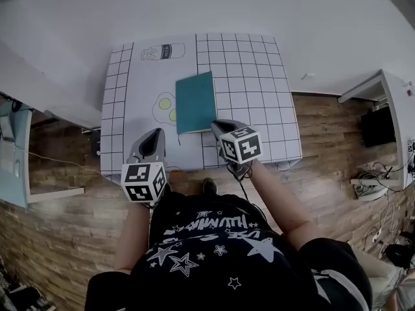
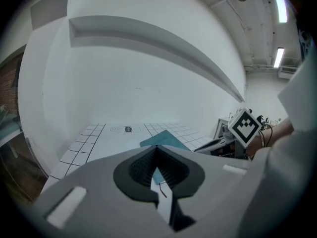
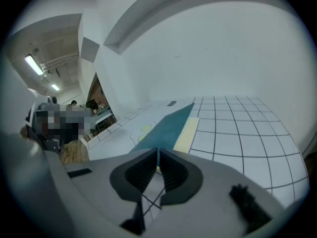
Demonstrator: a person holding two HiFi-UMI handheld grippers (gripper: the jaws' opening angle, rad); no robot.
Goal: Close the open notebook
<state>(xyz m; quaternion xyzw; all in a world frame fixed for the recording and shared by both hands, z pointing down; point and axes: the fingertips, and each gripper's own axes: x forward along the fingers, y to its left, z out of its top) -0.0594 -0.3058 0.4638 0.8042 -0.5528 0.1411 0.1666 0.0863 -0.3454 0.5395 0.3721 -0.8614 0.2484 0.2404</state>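
The notebook [image 1: 196,102] lies closed and flat on the white gridded table [image 1: 253,96], its teal cover up; its cream page edge shows in the right gripper view, where the notebook [image 3: 171,125] lies just ahead of the jaws. My right gripper [image 1: 219,127] hovers over the notebook's near right corner, jaws shut with nothing between them. My left gripper [image 1: 153,142] hangs over the near table edge, left of the notebook, also shut and empty. From the left gripper view the notebook [image 2: 166,140] sits ahead, a little to the right.
A printed bottle drawing [image 1: 162,51] and a yellow-dotted sketch [image 1: 165,107] mark the tabletop. A white wall rises behind the table. A white desk [image 1: 389,102] and cables [image 1: 373,183] stand at the right, a light-blue cabinet [image 1: 14,154] at the left, on wood flooring.
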